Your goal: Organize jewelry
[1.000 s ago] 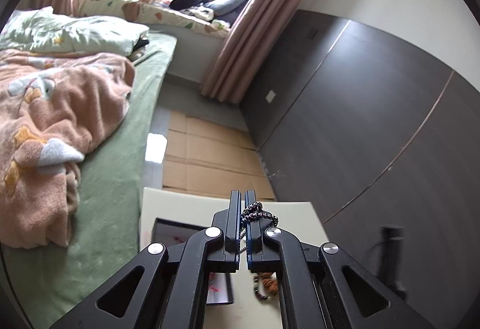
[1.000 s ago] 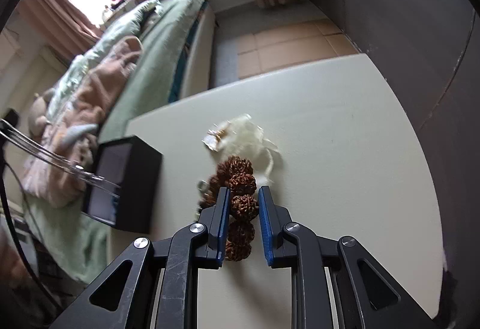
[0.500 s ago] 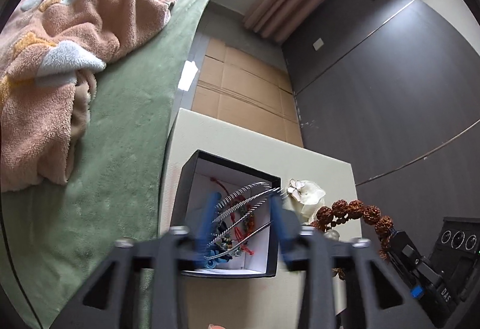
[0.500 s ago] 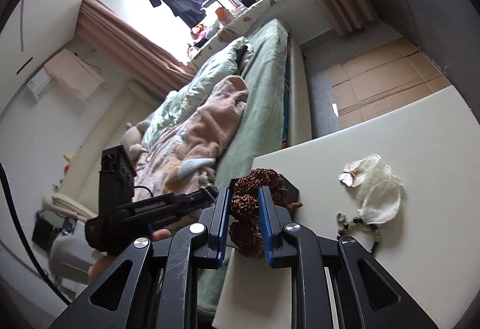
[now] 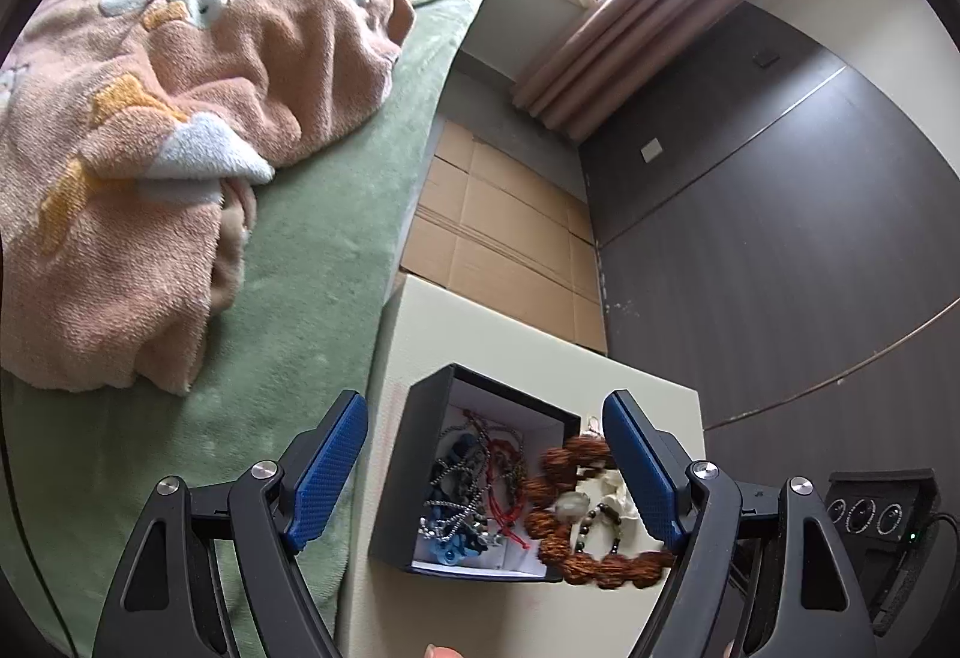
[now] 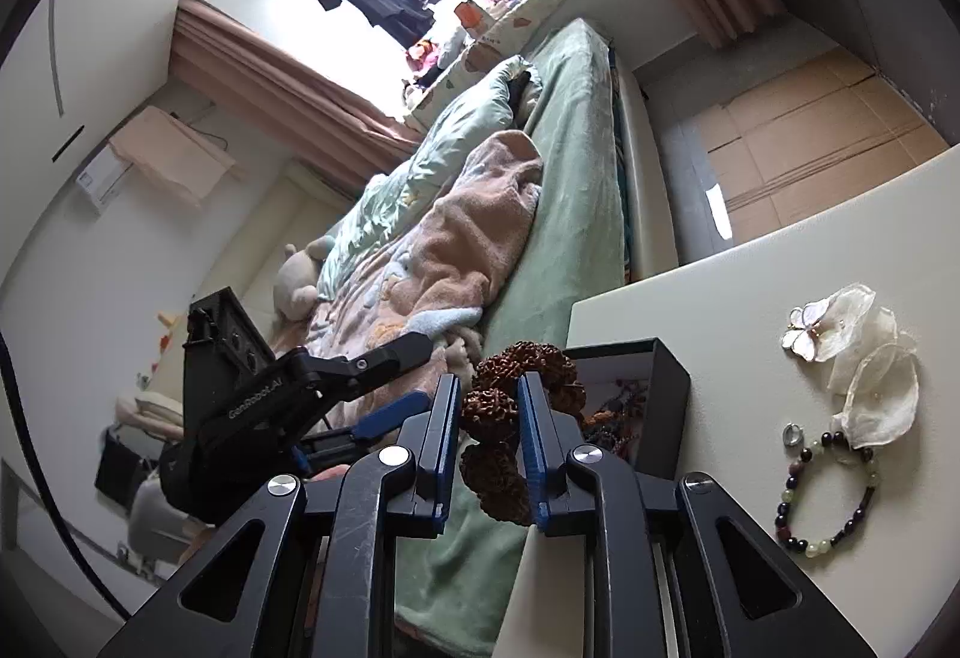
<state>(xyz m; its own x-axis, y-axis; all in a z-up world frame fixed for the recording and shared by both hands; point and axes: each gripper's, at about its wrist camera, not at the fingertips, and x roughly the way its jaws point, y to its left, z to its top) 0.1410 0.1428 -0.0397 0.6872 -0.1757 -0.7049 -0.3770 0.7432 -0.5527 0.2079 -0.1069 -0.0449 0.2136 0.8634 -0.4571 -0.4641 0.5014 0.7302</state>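
A black jewelry box point(image 5: 403, 478) with a white inside stands on the cream table and holds several tangled chains and red cords point(image 5: 474, 484). My left gripper point(image 5: 489, 472) is wide open and empty above the box. My right gripper point(image 6: 489, 418) is shut on a bracelet of big brown seed beads point(image 6: 489, 409), held in the air by the box's point(image 6: 666, 394) right edge; the bracelet also shows in the left wrist view point(image 5: 561, 532). A dark and green bead bracelet point(image 6: 831, 496), a small ring point(image 6: 793, 436) and a white flower hairpiece point(image 6: 858, 358) lie on the table.
The cream table point(image 6: 750, 310) stands beside a bed with a green sheet point(image 5: 312, 268) and a pink blanket point(image 5: 150, 130). A dark wardrobe wall point(image 5: 780, 250) runs along the right. Cardboard covers the floor point(image 5: 498, 238) beyond the table.
My left gripper opened wide and dropped its beaded chain into the box. My right gripper lifted the brown seed bracelet off the table and carried it over to the box.
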